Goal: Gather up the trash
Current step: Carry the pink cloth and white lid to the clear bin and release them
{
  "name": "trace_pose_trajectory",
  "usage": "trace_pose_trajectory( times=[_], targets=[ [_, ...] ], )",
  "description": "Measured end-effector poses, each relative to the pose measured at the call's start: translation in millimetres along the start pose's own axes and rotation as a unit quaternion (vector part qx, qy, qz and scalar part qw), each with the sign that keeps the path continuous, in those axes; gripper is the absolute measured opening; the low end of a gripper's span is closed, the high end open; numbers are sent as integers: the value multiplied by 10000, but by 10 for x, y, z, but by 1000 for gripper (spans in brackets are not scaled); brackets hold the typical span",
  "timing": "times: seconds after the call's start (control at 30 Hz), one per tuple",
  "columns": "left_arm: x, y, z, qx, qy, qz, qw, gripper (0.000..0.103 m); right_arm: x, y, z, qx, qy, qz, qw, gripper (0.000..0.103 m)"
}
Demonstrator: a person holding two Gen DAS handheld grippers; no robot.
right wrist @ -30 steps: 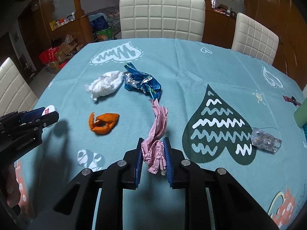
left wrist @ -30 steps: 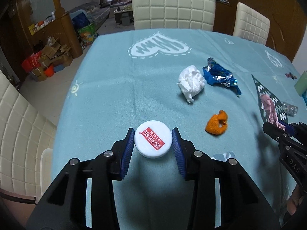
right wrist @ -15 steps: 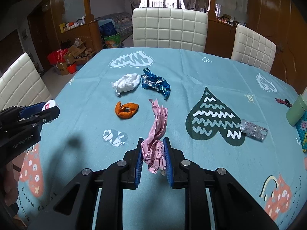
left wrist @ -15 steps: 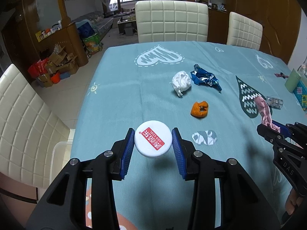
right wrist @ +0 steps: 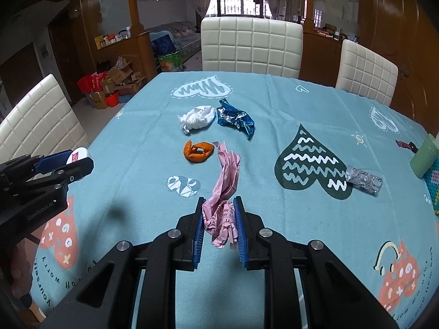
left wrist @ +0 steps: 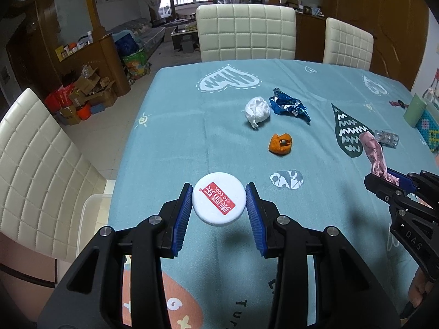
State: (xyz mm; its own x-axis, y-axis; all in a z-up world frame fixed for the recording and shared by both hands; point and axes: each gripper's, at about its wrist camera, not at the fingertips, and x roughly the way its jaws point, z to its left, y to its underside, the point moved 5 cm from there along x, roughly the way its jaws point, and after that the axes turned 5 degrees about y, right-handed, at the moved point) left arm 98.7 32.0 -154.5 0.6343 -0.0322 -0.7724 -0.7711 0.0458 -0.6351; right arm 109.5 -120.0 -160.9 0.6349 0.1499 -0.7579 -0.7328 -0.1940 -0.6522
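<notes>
My left gripper (left wrist: 218, 205) is shut on a white round lid with a red label (left wrist: 218, 202), held above the near left part of the table; it shows at the left of the right wrist view (right wrist: 78, 156). My right gripper (right wrist: 220, 220) is shut on a crumpled pink wrapper (right wrist: 225, 189), held above the table; it shows at the right of the left wrist view (left wrist: 374, 156). On the teal tablecloth (right wrist: 274, 219) lie a white tissue wad (right wrist: 198, 117), a blue foil wrapper (right wrist: 235, 118), an orange peel (right wrist: 198, 151) and a clear plastic piece (right wrist: 363, 179).
A green cup (right wrist: 425, 157) and a knitted mat (right wrist: 435, 183) sit at the right edge. White chairs stand at the far side (right wrist: 251, 46), far right (right wrist: 366, 72) and left (left wrist: 35, 159). A clear plastic bin (left wrist: 92, 219) sits below the table's left edge.
Both grippers have risen and pulled back from the table with their loads; the trash on the cloth looks smaller and farther. The lid and the pink wrapper stay gripped.
</notes>
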Motion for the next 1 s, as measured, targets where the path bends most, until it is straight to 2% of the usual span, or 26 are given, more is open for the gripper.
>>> trace_pose_trajectory(
  times=[0.4, 0.63, 1.0],
  targets=[
    [-155, 29, 270, -289, -327, -103, 9990, 41, 16, -136, 324, -373, -350, -87, 9987, 20],
    [-279, 176, 654, -694, -608, -100, 9957, 41, 47, -200, 763, -794, -669, -89, 9946, 20],
    [-506, 445, 1295, -1362, -1141, -56, 9841, 41, 100, -256, 1560, -1490, -1300, -86, 9802, 20]
  ],
)
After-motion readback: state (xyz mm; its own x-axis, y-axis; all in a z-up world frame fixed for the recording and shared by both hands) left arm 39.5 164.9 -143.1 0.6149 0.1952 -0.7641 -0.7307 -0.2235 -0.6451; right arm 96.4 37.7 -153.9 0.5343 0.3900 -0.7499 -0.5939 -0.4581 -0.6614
